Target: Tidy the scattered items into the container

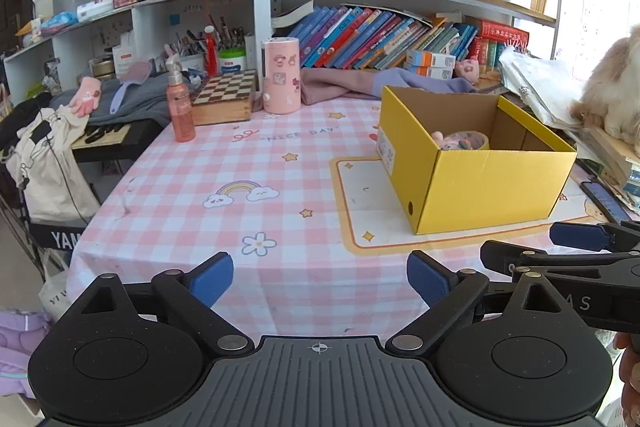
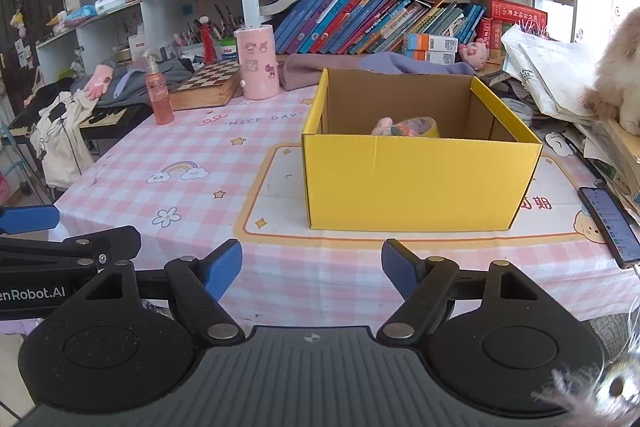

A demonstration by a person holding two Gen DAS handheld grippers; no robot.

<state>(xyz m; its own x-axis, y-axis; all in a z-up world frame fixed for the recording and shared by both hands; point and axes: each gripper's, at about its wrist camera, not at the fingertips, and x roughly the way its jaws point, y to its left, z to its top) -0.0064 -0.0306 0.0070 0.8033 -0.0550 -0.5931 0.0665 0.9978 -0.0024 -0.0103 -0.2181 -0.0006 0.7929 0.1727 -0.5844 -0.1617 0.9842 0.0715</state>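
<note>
Both the left hand-held gripper (image 1: pixel 320 279) and the right hand-held gripper (image 2: pixel 312 269) hang released and empty over the desk (image 1: pixel 248 163), near the yellow box (image 2: pixel 416 183).

The box (image 2: pixel 416 183) stands on a mat (image 2: pixel 276 203) at centre frame; inside it lies perhaps a tape roll (image 2: pixel 416 127); a phone (image 2: pixel 610 227) lies right.

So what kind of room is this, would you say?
Most likely a home study or a child's desk corner: shelves crammed with leaning paperback books, a table under a pink checked cartoon tablecloth, and a wooden chessboard box beside a pink stickered cylindrical tumbler.
</note>
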